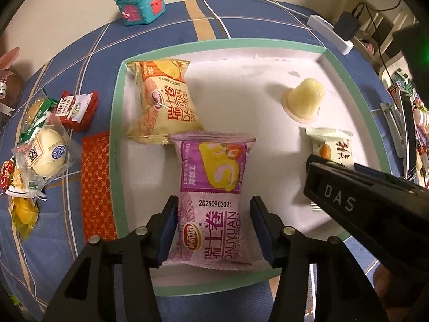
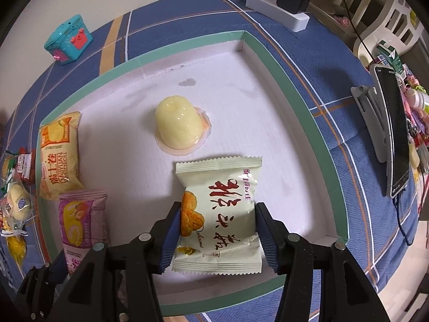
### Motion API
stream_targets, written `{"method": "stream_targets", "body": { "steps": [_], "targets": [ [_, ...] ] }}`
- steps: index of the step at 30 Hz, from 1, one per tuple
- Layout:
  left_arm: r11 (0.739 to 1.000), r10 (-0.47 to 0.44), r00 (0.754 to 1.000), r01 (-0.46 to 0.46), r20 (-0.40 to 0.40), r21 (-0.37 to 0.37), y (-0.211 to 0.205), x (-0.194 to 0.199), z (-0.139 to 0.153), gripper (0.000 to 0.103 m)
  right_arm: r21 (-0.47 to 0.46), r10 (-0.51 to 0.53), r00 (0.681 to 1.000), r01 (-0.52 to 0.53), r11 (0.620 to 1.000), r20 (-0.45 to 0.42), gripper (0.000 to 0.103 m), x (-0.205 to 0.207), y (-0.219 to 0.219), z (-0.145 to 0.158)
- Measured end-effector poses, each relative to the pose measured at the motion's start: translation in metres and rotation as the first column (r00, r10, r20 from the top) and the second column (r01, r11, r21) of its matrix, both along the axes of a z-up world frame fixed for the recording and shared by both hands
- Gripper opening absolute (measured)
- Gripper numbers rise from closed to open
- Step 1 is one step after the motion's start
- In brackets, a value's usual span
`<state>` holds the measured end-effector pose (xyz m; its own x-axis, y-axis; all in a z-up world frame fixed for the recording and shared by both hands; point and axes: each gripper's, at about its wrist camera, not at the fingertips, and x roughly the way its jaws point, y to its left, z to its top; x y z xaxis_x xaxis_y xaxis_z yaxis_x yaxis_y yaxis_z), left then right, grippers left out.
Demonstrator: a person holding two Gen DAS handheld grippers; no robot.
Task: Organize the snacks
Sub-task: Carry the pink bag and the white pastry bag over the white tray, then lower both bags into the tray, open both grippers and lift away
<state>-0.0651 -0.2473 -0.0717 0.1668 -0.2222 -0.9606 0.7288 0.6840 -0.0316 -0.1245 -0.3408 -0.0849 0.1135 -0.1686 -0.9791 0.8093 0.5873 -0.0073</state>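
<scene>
While the left gripper is straddling the purple roll packet at lower centre of the tray, its pads are looking spread, barely touching. Light, crushable; long axis is running up-frame.

Right view: the right gripper is bracketing the pale pastry packet, centre-low, apparently unpinched. Soft film, slippery; side edges are suiting the hold.

Home (checked tablecloth, toy house).

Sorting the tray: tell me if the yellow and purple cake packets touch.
Touching. In the left wrist view the purple packet has its top edge overlapping the yellow packet at its bottom corner.
</scene>
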Motion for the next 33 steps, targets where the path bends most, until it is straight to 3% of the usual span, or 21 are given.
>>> {"method": "stream_targets", "body": {
  "steps": [12,18,20,21,29,33],
  "targets": [
    [0.998,0.031,0.999,-0.03,0.012,-0.063,0.006,0.006,0.038,0.056,-0.062,0.002,0.998,0.002,0.998,0.061,0.059,0.0,0.0,0.04],
    [0.995,0.085,0.996,-0.084,0.023,-0.063,0.023,0.02,0.047,0.056,-0.05,0.005,0.998,-0.002,0.999,0.059,0.058,-0.003,0.0,0.038],
    [0.992,0.118,0.993,-0.116,0.024,-0.056,0.029,0.027,0.045,0.068,-0.039,0.008,0.998,-0.006,0.999,0.056,0.06,-0.002,-0.001,0.034],
    [0.989,0.139,0.99,-0.138,0.027,-0.051,0.032,0.031,0.044,0.083,-0.036,0.011,0.998,-0.009,0.999,0.057,0.066,-0.002,-0.001,0.033],
    [0.967,0.253,0.966,-0.253,0.042,-0.007,0.051,0.046,0.033,0.086,-0.038,0.037,0.997,-0.034,0.999,0.067,0.086,0.0,0.002,0.027],
    [0.955,0.298,0.954,-0.298,0.045,-0.002,0.061,0.053,0.031,0.095,-0.036,0.044,0.996,-0.041,0.999,0.076,0.092,0.002,0.004,0.024]
  ]
}}
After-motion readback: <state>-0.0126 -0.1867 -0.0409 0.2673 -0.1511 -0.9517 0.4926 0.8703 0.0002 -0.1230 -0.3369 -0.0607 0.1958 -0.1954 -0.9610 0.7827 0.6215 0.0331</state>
